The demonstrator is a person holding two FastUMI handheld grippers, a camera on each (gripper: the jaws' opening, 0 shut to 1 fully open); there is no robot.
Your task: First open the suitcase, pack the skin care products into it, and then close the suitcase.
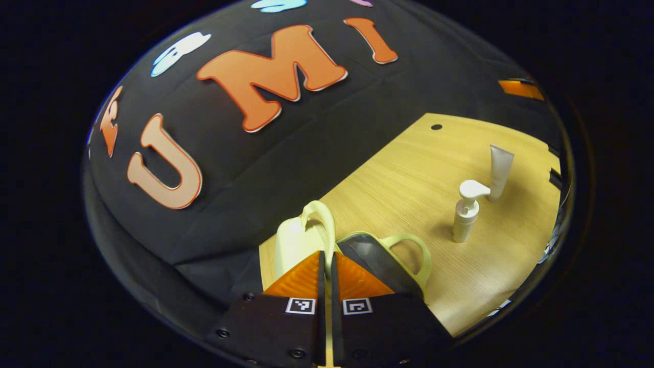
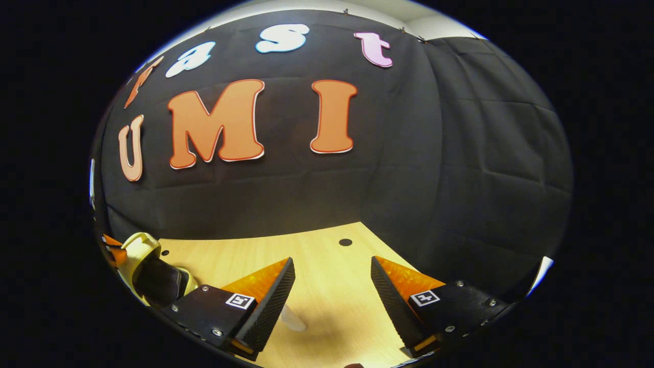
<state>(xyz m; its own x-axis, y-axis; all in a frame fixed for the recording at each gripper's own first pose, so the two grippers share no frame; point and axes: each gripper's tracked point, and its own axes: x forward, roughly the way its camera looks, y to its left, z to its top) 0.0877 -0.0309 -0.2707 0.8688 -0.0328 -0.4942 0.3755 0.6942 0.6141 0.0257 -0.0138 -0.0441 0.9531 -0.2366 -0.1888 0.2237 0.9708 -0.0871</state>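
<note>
Two skin care products stand on the table (image 1: pixel 409 168), ahead and to the right of the left gripper (image 1: pixel 327 266): a pump bottle (image 1: pixel 466 214) and, just behind it, a tube (image 1: pixel 499 171). The left gripper's fingers are pressed together on a handle (image 1: pixel 323 225) of the suitcase (image 1: pixel 375 260), which lies right in front of it with the lid raised. The right gripper (image 2: pixel 332 291) is spread wide above the table, and the suitcase is far to its left.

Looks like a recording booth to me: black cloth wall (image 2: pixel 460 153), bare wooden table (image 2: pixel 327 255) with cable hole.
</note>
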